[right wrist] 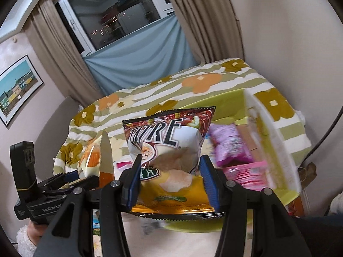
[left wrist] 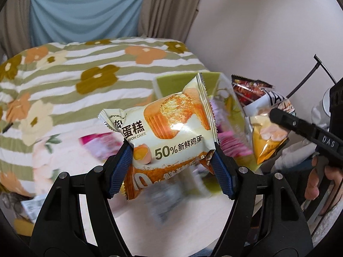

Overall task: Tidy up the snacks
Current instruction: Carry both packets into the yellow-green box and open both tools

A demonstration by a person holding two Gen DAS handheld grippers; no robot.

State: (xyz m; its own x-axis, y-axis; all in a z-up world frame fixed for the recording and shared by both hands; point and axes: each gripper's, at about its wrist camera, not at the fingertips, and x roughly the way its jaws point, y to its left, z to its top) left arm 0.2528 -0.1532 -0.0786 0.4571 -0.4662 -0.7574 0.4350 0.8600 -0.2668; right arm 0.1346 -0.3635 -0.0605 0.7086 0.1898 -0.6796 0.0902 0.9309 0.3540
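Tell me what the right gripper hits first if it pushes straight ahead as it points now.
Probably the green storage box with pink packets, just past the chip bag it holds; depth is blurred, so it might instead reach the floral bedding.

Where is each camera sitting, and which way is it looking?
Left wrist view: it sits on the left gripper, looking along its fingers at the chiffon cake packet it grips, with the flowered quilt behind; the right gripper and fingers of the person's right hand show at right.
Right wrist view: it sits on the right gripper, looking at the chips bag it grips; the left gripper shows at left.
Shared: quilt, blue curtain, storage box, both packets.
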